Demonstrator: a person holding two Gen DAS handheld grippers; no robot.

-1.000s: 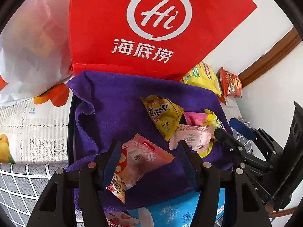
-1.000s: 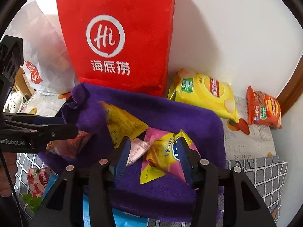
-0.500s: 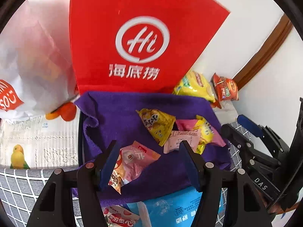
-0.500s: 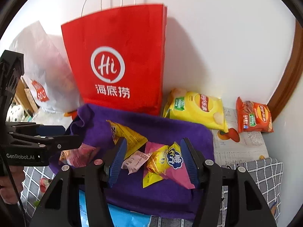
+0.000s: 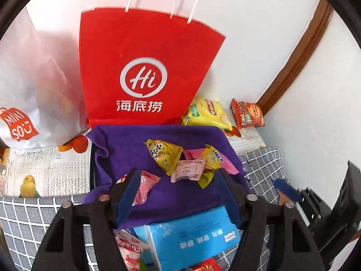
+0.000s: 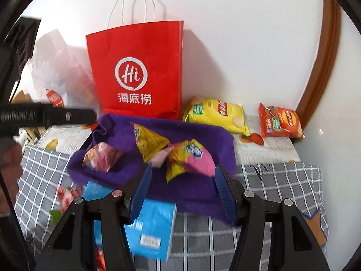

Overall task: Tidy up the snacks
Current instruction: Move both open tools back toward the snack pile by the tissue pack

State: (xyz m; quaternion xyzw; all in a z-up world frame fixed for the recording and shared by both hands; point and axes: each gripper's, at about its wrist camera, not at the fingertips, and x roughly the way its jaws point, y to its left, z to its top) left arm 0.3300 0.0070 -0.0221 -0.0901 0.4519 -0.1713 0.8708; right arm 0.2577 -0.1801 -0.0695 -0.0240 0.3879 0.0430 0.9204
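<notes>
Purple cloth below; both tongs wide, empty.

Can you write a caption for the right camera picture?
Open right gripper hovers over snack packets on a purple cloth, red paper bag behind.

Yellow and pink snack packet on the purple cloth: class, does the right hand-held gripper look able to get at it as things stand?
Probably yes. The right hand-held gripper is open and the yellow and pink snack packet lies just ahead between its fingers on the purple cloth, with nothing on top.
</notes>
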